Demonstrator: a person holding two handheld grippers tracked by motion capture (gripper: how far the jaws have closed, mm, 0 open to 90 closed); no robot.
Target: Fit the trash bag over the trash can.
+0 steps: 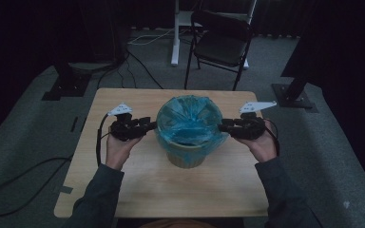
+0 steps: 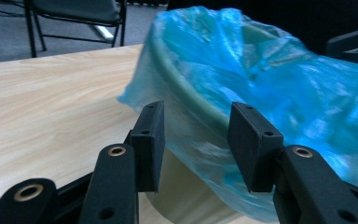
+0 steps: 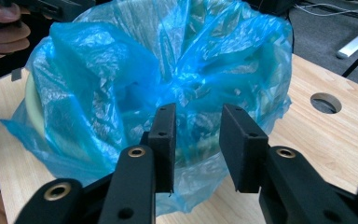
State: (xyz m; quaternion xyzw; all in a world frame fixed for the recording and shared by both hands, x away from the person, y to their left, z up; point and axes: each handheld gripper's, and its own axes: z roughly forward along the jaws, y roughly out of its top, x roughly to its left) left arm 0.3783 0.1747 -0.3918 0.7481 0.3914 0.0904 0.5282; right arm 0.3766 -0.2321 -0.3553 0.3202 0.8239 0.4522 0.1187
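Both grippers, left and right, stand spread beside the bin, whose thin, slippery blue bag should be pinched at its overhanging edge.

Looking along right gripper, jaws standing apart, nothing pinched between pads. Facing blue plastic bag draped over pale bin rim, crumpled folds sagging inward. Sitting on light wooden worktop with round hole. Showing a hand at upper left.
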